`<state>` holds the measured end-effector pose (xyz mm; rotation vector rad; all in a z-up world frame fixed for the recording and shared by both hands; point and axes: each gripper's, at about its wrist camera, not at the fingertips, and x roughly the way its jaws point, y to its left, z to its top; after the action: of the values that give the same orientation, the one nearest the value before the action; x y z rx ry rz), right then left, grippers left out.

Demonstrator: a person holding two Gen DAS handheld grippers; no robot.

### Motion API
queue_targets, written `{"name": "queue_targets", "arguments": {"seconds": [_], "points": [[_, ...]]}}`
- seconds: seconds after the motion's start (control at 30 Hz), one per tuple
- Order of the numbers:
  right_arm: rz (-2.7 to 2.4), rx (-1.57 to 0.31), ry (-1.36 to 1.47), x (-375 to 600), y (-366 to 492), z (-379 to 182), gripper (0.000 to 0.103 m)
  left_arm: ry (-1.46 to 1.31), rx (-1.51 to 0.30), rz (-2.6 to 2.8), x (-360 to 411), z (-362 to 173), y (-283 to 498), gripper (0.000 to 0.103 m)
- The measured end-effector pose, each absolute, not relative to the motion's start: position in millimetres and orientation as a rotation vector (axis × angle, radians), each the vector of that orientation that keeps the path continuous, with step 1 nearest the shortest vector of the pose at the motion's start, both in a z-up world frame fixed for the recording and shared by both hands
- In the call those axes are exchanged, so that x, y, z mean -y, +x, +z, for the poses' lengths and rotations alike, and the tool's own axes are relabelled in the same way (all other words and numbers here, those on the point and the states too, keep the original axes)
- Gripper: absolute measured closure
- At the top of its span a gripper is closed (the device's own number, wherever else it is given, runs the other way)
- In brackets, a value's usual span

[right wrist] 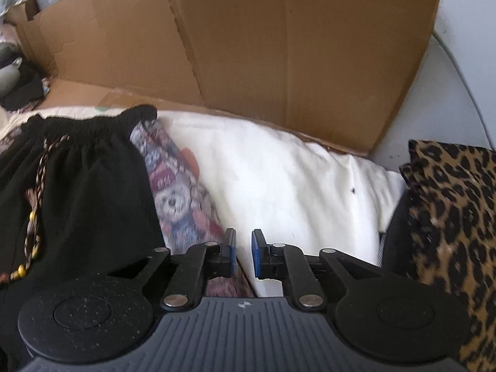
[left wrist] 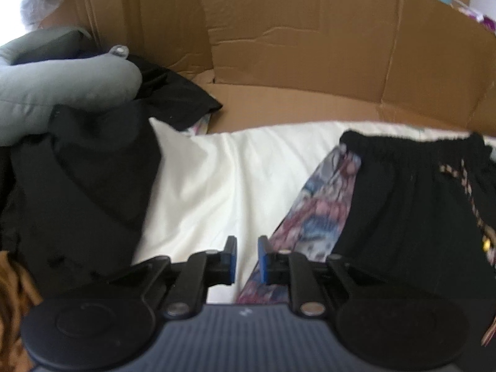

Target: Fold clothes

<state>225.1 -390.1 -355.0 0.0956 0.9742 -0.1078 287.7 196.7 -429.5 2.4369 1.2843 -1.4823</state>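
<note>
Both your left hand-held gripper (left wrist: 247,249) and right hand-held gripper (right wrist: 244,245) hang released and empty, while the black shorts (left wrist: 403,198) lie flat on the white sheet (left wrist: 223,179) between them.

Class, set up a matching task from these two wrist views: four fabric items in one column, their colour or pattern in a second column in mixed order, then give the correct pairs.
Items
1. Drawstring shorts
2. Sheet
3. Cloth at the right edge
4. Padded sleeve

Colours or patterns
A. Leopard print
B. Grey-green
C. Black
D. Cream white

Pairs: 1-C, 2-D, 3-A, 4-B
</note>
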Motion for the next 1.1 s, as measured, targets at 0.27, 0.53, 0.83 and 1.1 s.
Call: {"name": "queue_targets", "arguments": {"seconds": [0.27, 0.53, 0.83, 1.1], "points": [[-0.085, -0.936, 0.136, 380, 248, -361, 0.077, 2.416, -1.308, -1.477, -206, -439, 274, 0.088], [-0.041, -0.981, 0.073, 364, 257, -377, 0.057, 2.443, -1.319, -1.461, -216, -443, 279, 0.080], [0.028, -0.978, 0.060, 353, 269, -385, 0.070, 2.476, -1.365, -1.430, -225, -455, 280, 0.082], [-0.036, -0.920, -0.047, 348, 267, -367, 0.098, 2.481, -1.255, -1.559, -218, -448, 273, 0.102]]}}
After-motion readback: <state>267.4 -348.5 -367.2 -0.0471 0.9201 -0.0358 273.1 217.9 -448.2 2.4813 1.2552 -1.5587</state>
